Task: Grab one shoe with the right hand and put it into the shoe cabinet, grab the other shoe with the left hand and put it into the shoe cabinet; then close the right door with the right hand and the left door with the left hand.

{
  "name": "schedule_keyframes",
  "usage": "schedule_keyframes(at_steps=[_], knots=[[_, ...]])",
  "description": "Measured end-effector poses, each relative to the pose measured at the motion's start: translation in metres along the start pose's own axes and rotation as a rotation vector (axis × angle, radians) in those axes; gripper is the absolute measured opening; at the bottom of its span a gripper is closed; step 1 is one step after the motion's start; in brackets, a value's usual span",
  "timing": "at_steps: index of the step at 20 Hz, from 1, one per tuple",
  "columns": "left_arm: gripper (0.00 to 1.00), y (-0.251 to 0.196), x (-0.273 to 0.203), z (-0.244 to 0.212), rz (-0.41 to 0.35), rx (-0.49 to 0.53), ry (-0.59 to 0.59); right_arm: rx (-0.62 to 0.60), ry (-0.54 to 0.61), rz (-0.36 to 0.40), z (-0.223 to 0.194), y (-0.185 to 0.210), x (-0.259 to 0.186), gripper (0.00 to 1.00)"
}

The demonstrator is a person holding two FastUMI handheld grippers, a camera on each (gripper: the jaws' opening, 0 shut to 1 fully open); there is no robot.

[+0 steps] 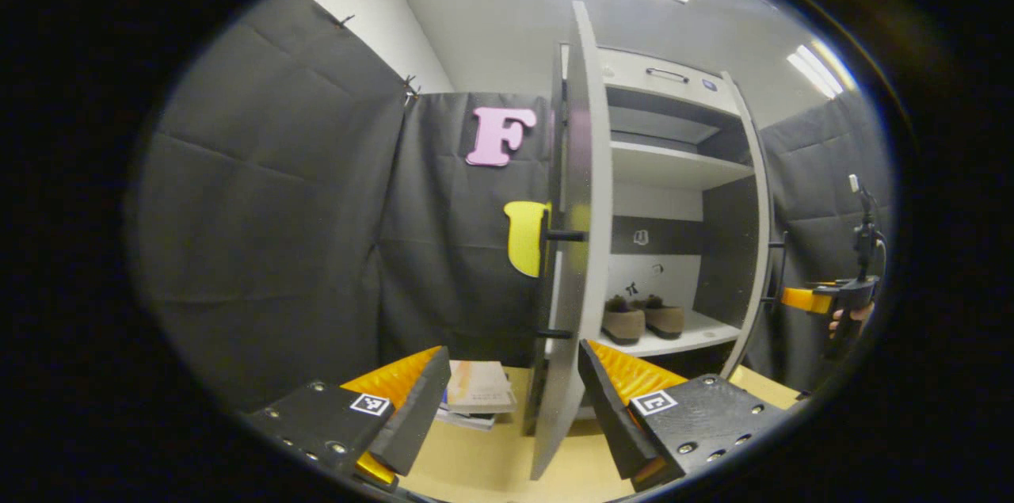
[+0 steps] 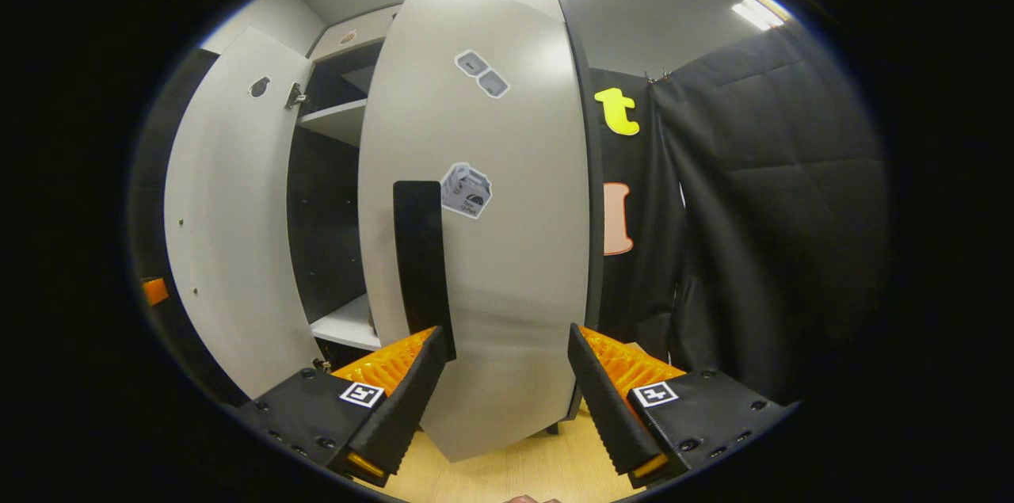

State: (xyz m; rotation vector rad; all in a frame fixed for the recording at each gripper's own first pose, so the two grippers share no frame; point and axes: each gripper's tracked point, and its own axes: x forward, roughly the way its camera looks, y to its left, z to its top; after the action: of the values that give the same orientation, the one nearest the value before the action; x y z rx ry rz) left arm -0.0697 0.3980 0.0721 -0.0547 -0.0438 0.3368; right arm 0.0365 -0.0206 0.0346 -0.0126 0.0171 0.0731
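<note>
text: none legible | stickers (image 2: 466, 190) on right door (image 2: 507, 249): print too small | square marker tags on tools: no words

I see the shoe cabinet (image 1: 673, 170) standing upright — pale shelves, dark inner walls. Both shoes (image 1: 643, 318) sit inside it on the lowest shelf I can make out, side by side and touching, tan with dark fuzzy collars, toes towards me. The left door (image 1: 572, 249) stands wide open, edge-on to me in the left gripper view, its dark handle posts sticking out. The right door (image 2: 483, 210) is swung most of the way across the cabinet's front — stickers and a dark vertical handle (image 2: 420, 265) on its face.
</note>
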Motion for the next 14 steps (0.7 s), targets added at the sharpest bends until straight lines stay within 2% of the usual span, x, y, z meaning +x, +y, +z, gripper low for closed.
schedule_keyframes(at_steps=[1,3,4,5,6,8,10,11,12,14], knots=[[0.94,0.016,0.005,0.004,0.026,0.002,-0.006,-0.001,0.005,-0.002,-0.001,0.000,0.000,0.98],[0.93,0.037,0.020,0.005,0.030,-0.010,-0.002,-0.001,0.008,0.000,0.000,0.000,0.000,0.98],[0.89,0.047,0.029,0.006,0.037,-0.011,-0.001,-0.003,0.007,0.003,0.002,0.001,-0.001,0.98],[0.98,0.056,0.038,0.009,0.041,-0.004,-0.005,-0.009,0.003,0.004,0.005,0.002,-0.002,0.96],[0.93,0.060,0.047,0.013,0.032,-0.002,-0.012,-0.017,-0.003,0.002,0.007,0.001,-0.002,0.98],[0.98,0.063,0.063,0.022,-0.004,-0.030,-0.027,-0.028,-0.008,-0.001,0.011,-0.001,-0.003,0.98],[0.91,0.063,0.083,0.028,-0.049,-0.065,-0.033,-0.027,-0.011,-0.003,0.012,-0.002,-0.006,0.98],[0.93,0.063,0.091,0.032,-0.069,-0.074,-0.036,-0.025,-0.012,-0.008,0.012,-0.003,-0.007,0.98],[0.89,0.060,0.101,0.034,-0.099,-0.084,-0.038,-0.021,-0.013,-0.012,0.012,-0.005,-0.008,0.98],[0.99,0.050,0.120,0.036,-0.151,-0.116,-0.039,-0.012,-0.008,-0.022,0.009,-0.009,-0.009,0.98]])
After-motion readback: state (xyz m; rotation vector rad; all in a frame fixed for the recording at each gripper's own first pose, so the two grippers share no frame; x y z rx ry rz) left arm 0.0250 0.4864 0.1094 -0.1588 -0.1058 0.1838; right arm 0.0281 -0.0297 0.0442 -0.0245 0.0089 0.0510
